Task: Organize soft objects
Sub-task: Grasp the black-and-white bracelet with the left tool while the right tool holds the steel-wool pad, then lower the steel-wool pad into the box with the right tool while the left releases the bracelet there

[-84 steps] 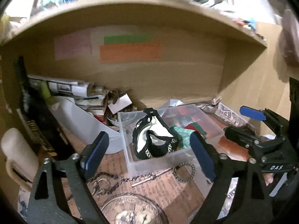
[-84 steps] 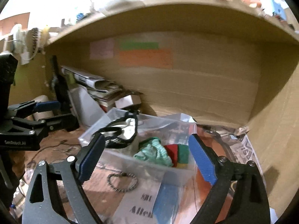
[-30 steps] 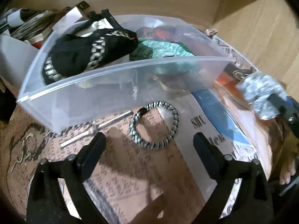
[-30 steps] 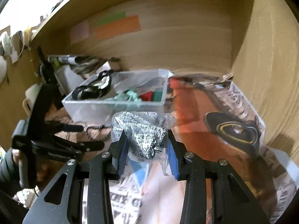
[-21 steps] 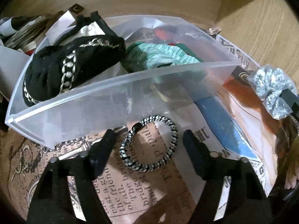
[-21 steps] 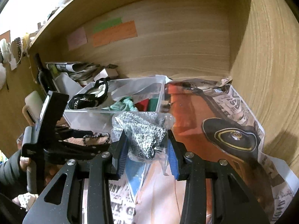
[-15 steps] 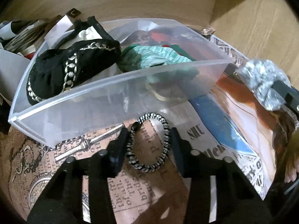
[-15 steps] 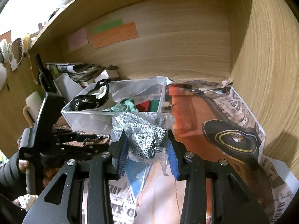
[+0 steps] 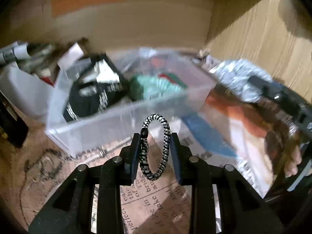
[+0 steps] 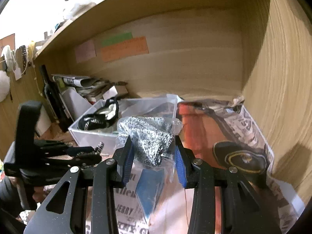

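Closing left gripper point(image 9: 155, 146) jaws around black-and-white hair tie point(image 9: 156, 146).

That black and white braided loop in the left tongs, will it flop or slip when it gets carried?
The braided loop probably keeps its form: it stands as an oval between the closing left tongs. It looks light. Squeezed across its sides, it might twist or slip out.
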Motion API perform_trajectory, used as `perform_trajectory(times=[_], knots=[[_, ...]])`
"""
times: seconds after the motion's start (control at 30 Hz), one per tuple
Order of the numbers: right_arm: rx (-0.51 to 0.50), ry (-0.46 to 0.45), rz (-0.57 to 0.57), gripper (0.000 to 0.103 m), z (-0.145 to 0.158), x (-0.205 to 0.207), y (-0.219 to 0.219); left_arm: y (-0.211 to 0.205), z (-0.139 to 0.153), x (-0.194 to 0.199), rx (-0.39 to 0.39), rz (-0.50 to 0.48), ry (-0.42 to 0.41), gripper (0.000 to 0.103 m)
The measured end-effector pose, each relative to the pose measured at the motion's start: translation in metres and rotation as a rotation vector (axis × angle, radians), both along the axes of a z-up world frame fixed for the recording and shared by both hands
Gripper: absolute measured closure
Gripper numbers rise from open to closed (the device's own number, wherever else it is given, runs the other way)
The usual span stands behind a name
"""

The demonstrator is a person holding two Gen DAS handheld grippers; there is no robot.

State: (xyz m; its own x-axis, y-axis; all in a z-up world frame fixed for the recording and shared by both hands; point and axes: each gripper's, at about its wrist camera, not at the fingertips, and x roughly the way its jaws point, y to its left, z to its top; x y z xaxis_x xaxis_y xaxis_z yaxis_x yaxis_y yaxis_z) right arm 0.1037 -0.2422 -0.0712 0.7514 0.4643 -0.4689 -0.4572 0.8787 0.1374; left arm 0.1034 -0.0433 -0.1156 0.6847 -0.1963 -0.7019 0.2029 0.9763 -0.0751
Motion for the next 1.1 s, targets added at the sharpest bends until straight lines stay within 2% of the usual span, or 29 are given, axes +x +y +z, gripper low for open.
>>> perform_trajectory(times=[0.23, 0.43, 0.57, 0.77, 0.93, 1.1], knots=[[0.012, -0.047, 0.009, 0.068, 0.015, 0.009, 0.008, 0.007, 0.046, -0.002, -0.02, 0.01, -0.124, 0.073], [0.012, -0.062, 0.016, 0.068, 0.02, 0.024, 0.019, 0.01, 0.059, 0.024, 0.005, 0.037, -0.171, 0.073], [-0.006, -0.045, 0.017, 0.068, 0.016, 0.039, 0.027, 0.015, 0.049, 0.054, -0.006, 0.033, -0.135, 0.073], [-0.039, 0.011, 0.032, 0.068, 0.002, 0.067, 0.042, 0.013, 0.025, 0.087, 0.035, 0.044, -0.071, 0.073], [-0.089, 0.056, 0.042, 0.068, -0.014, 0.085, 0.055, 0.018, 0.01, 0.11, 0.027, 0.049, -0.003, 0.073], [-0.145, 0.1, 0.062, 0.067, -0.031, 0.094, 0.067, 0.022, 0.003, 0.114, 0.018, 0.056, 0.021, 0.051]])
